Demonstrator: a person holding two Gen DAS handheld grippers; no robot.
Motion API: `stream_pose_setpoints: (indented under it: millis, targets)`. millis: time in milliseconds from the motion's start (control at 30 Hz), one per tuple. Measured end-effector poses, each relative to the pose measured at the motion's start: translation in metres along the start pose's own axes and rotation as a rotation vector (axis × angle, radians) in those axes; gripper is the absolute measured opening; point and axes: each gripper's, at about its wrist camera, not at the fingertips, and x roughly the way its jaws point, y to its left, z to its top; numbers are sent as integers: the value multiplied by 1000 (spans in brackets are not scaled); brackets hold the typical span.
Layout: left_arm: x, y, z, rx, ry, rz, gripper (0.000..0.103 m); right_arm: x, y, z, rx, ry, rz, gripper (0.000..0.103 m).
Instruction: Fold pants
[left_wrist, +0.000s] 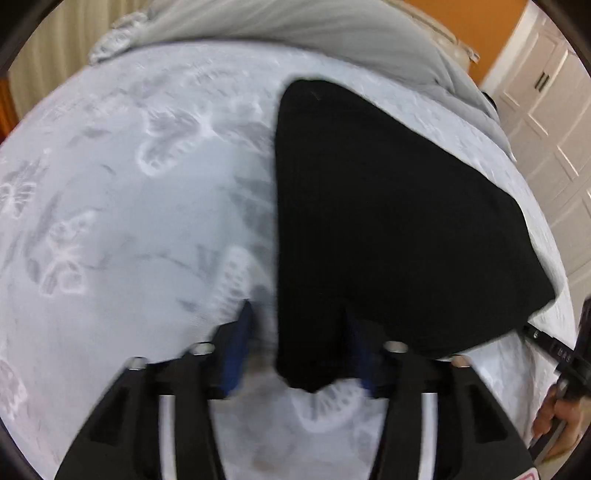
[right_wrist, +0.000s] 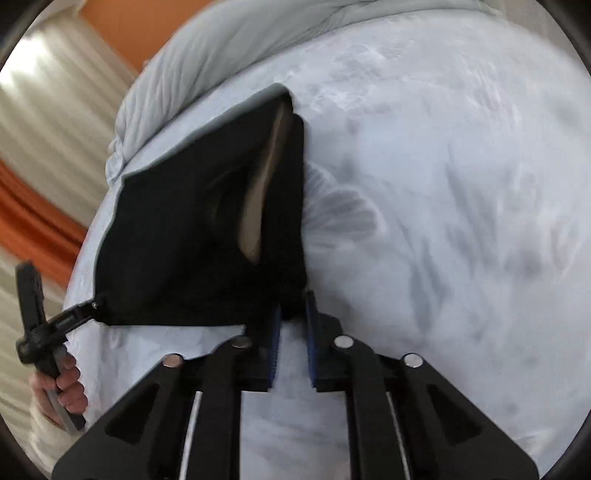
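In the left wrist view the left gripper (left_wrist: 299, 347), fingers wide apart, straddles the near corner of the black pants (left_wrist: 388, 221) on the patterned bedspread (left_wrist: 129, 184), while in the right wrist view the right gripper (right_wrist: 293, 339), fingers narrow, pinches the pants' near right corner.

The bed (left_wrist: 110, 221) is viewed from close above in both fisheye views, each looking forward and down along its own hand-held gripper's fingers. In the left wrist view the pants (left_wrist: 388, 229) fill the right half; in the right wrist view the pants (right_wrist: 184, 240) sit left of centre. The pants, the patterned bedcover and the grey duvet (left_wrist: 314, 33) at the far edge are shared. Each hand-held gripper is caught at the other view's side.
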Motion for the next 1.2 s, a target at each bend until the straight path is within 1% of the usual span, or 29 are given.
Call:
stream_pose_setpoints:
  millis: [33, 67, 100, 133, 167, 200, 233, 267, 300, 333, 367, 400, 433, 467, 500, 533, 567, 600, 633, 667, 700, 767, 833, 933, 1100, 1200]
  targets:
    - [-10, -1, 2, 14, -8, 8, 52, -17, 18, 2, -79, -52, -71, 13]
    - [-31, -1, 4, 0, -48, 8, 48, -37, 38, 2, -153, -131, -108, 13]
    - [-46, 0, 5, -9, -89, -1, 48, -49, 54, 3, -201, -175, -114, 13]
    - [-64, -6, 8, 9, -144, 6, 48, -60, 70, 5, -234, -208, -97, 13]
    - [-70, -15, 9, 47, -166, 43, 51, -64, 82, 7, -254, -216, -64, 13]
    - [-67, -25, 11, 87, -173, 74, 51, -56, 94, 9, -281, -189, -33, 13]
    - [-61, -32, 11, 114, -167, 94, 52, -45, 97, 10, -293, -162, -43, 12]
    - [-42, -41, 11, 153, -125, 122, 52, -30, 96, 10, -300, -133, -82, 11]
    - [-24, -41, 9, 165, -87, 148, 52, -6, 83, 10, -293, -83, -166, 9]
    - [-4, -39, 7, 174, -50, 184, 56, 5, 69, 10, -257, -54, -161, 0]
    - [8, -34, 5, 174, -43, 175, 60, 5, 54, 9, -192, -64, -92, 0]
    - [7, -31, 2, 161, -76, 174, 65, -2, 45, 8, -133, -66, -42, 0]
    - [3, -31, -3, 163, -86, 184, 67, -10, 49, 9, -124, -53, -43, 0]
    - [0, -33, -3, 180, -89, 189, 66, -21, 60, 10, -150, -81, -52, 5]
    - [-3, -34, -3, 193, -96, 198, 66, -33, 73, 11, -188, -126, -45, 5]
    - [-6, -35, -2, 196, -108, 207, 66, -37, 83, 12, -214, -142, -37, 5]
    - [-4, -34, -1, 194, -106, 207, 66, -31, 90, 14, -232, -138, -52, 4]
    - [-1, -33, -1, 195, -98, 212, 66, -20, 91, 13, -255, -119, -108, 4]
    - [-1, -34, -3, 195, -98, 216, 66, -3, 86, 11, -271, -75, -180, 2]
    - [-3, -35, -4, 194, -100, 217, 66, 8, 77, 8, -263, -44, -199, 0]
    - [-5, -37, -4, 198, -99, 217, 65, 6, 70, 2, -227, -73, -167, 0]
    - [-10, -40, -5, 203, -99, 217, 63, -4, 75, 5, -235, -63, -178, 1]
    - [-18, -44, -9, 206, -106, 217, 63, -31, 86, 3, -230, -123, -172, 6]
    - [-34, -50, -13, 201, -109, 194, 63, -65, 99, -6, -196, -165, -144, 6]
    - [-83, -61, -30, 187, -151, 150, 63, -92, 112, -34, -167, -176, -123, 7]
    - [-109, -65, -47, 168, -180, 132, 63, -104, 110, -43, -134, -179, -113, 7]
